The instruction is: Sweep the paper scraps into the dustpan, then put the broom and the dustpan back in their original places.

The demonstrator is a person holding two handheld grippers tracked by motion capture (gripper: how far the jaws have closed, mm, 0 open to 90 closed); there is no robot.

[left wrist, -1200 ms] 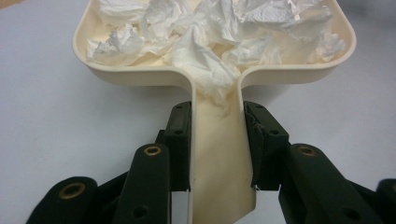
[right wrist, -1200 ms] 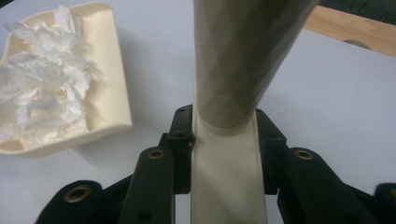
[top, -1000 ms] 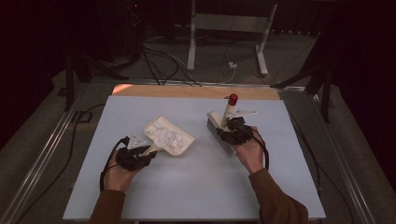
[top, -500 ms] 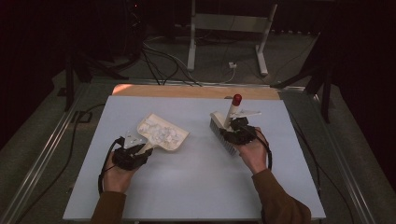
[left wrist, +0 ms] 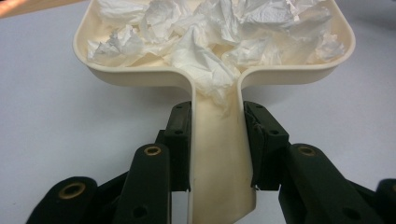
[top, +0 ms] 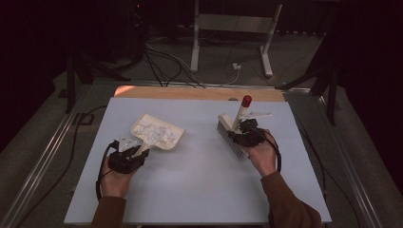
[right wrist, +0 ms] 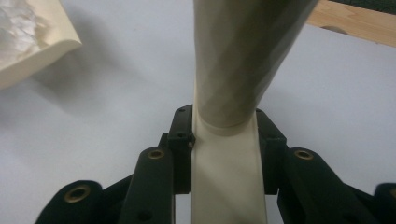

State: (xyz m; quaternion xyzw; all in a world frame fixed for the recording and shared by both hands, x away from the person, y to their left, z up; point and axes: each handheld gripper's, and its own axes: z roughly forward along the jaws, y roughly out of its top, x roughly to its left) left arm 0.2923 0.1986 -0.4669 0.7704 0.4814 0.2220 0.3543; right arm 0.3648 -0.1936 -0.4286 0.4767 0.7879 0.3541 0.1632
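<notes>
Comparing with the high view a second back, the cream dustpan (top: 157, 134) has swung a little so its mouth points more toward the far right, and the left hand sits slightly farther left and nearer the bench's (top: 199, 190) front edge; the brush (top: 233, 135) and its hand look barely changed. The left claw (left wrist: 217, 140) is clamped on the dustpan's flat handle, 1 black pad pressed against each side of it, as the left gripper view shows. The pan is a shallow, smooth plastic scoop with a raised rounded rim, and it holds a heap of crumpled white tissue paper (left wrist: 210, 37), soft and creased, with 1 wad spilling down onto the handle's root. In the high view the pan lies on the left half of the pale grey bench, just ahead of the left hand (top: 116, 183). The right claw (right wrist: 224, 140) is clamped on the brush's cream handle where it narrows to a flat strip; above the pads the handle swells into a glossy round stem. In the high view that stem tilts up and away, ending in a red cap (top: 246, 100), and the row of pale bristles (top: 230, 142) rests on the bench's right half, well apart from the dustpan.
</notes>
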